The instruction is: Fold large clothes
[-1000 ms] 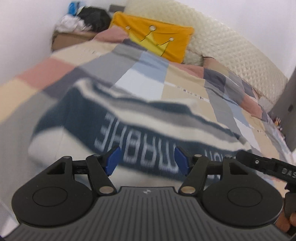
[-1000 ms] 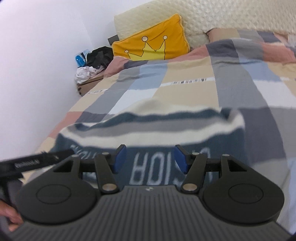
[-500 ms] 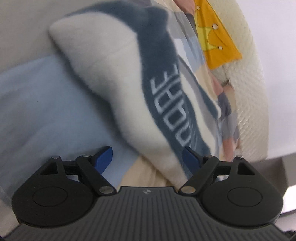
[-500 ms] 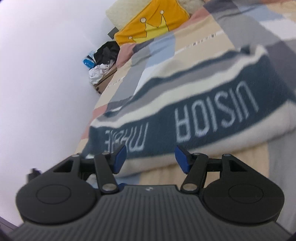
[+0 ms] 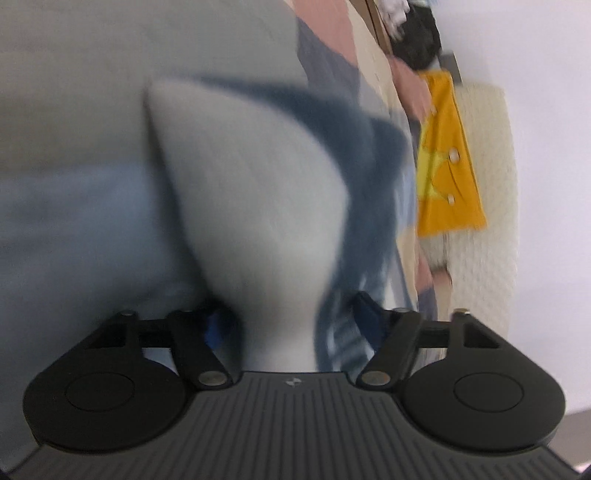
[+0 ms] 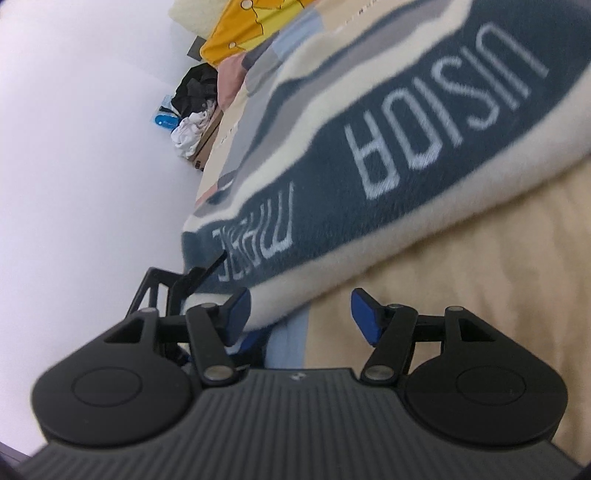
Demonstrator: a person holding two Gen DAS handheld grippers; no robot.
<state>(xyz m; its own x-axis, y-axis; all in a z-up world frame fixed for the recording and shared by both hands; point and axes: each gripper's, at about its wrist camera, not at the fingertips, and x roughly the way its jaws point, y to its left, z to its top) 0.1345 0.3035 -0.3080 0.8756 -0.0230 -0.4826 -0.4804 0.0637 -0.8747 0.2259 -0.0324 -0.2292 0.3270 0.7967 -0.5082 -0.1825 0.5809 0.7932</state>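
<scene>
Cream-and-navy sweater (image 6: 399,155): on my bed (image 6: 480,295).
Left hand-held gripper (image 5: 288,317): spread around its 6 o'clock corner, not clenched.
Right hand-held gripper (image 6: 299,314): released, sweater edge at 11 o'clock.

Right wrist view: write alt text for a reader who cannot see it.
The open right gripper hovers at the cream edge of a folded navy-and-cream sweater with white lettering, lying on a patchwork bed. The left gripper shows at the sweater's corner. A yellow pillow lies beyond.
</scene>
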